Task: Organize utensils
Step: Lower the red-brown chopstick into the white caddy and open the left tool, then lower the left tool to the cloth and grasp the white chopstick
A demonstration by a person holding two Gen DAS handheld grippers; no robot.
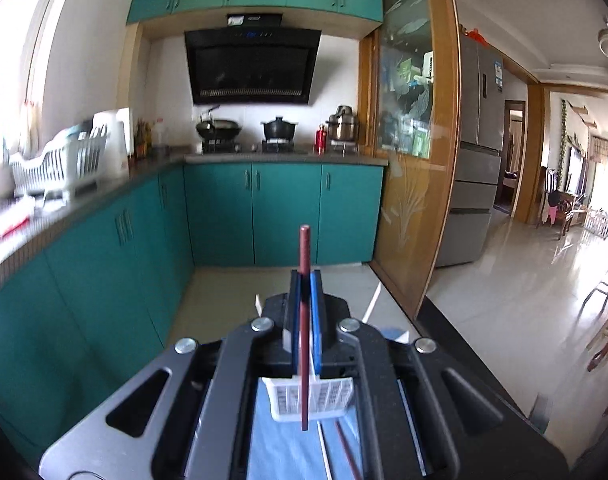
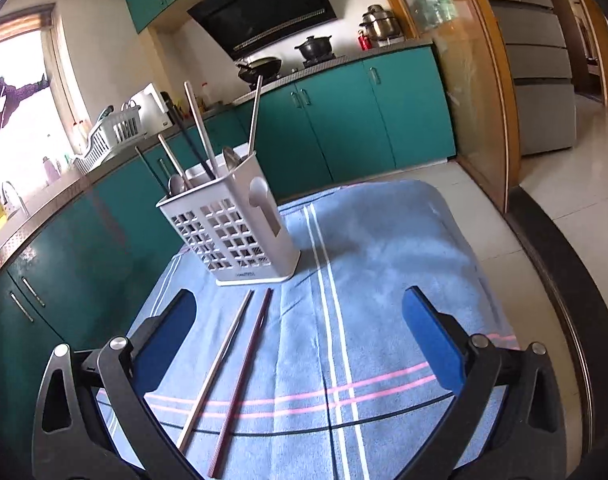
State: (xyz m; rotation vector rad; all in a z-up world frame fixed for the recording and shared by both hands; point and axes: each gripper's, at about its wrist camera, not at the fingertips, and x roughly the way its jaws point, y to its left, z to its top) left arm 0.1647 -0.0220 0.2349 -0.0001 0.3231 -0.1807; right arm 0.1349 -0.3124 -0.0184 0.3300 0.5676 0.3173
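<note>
My left gripper (image 1: 306, 280) is shut on a dark red chopstick (image 1: 304, 320) and holds it upright, high above the white utensil holder (image 1: 316, 396), which shows below between the fingers. In the right wrist view the white slotted utensil holder (image 2: 240, 224) stands on a blue striped cloth (image 2: 384, 260) with several chopsticks and spoons in it. A silver chopstick (image 2: 220, 364) and a dark red chopstick (image 2: 244, 380) lie on the cloth in front of the holder. My right gripper (image 2: 300, 320) is open and empty above them.
Teal cabinets (image 1: 280, 212) and a counter with a white dish rack (image 1: 60, 164) run along the left and back. A stove with a wok (image 1: 218, 128) and pots sits at the back. A glass sliding door (image 1: 412, 152) stands on the right.
</note>
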